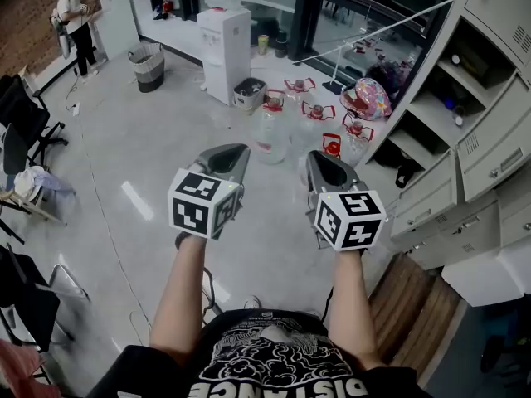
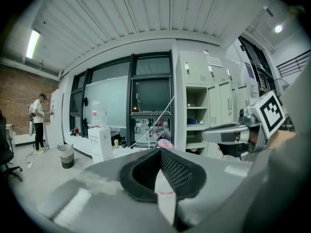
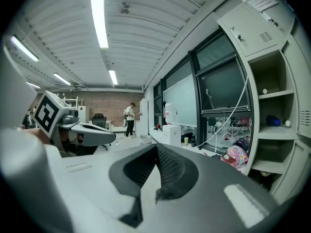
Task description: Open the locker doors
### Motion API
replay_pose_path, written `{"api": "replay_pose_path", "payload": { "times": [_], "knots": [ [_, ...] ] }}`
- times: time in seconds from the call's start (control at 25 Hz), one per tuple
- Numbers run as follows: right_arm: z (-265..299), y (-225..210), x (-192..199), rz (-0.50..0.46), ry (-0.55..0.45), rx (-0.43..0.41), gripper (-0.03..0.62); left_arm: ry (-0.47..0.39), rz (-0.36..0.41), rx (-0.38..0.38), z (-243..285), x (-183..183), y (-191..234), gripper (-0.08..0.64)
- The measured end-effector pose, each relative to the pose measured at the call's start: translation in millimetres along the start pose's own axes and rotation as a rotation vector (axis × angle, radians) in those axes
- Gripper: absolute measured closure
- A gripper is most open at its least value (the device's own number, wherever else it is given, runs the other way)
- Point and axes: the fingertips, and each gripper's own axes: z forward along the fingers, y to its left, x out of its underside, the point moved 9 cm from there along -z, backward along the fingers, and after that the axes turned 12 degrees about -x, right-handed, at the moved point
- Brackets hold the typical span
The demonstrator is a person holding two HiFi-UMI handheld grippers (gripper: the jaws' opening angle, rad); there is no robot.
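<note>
Grey lockers (image 1: 485, 152) stand upright along your right, fronts facing the room, several compartments open. Left gripper (image 1: 236, 152) and right gripper (image 1: 319, 159) are both closed, empty, short of them.

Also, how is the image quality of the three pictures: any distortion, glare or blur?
Head view: even light, sharp, one white glare streak on the glossy grey floor. Left gripper view: strong fisheye with dark corners; the tall grey metal lockers bow. Right gripper view: same curving; the long white ceiling lamp is overexposed.
</note>
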Motion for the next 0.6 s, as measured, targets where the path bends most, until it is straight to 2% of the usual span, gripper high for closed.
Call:
{"api": "replay_pose_path", "payload": {
  "times": [0.6],
  "knots": [
    [-5.0,-2.8,-0.6,0.000,-0.008,0.015,0.592,0.013,-0.002,0.028,4.5,3.5,-7.2,0.557]
  ]
}}
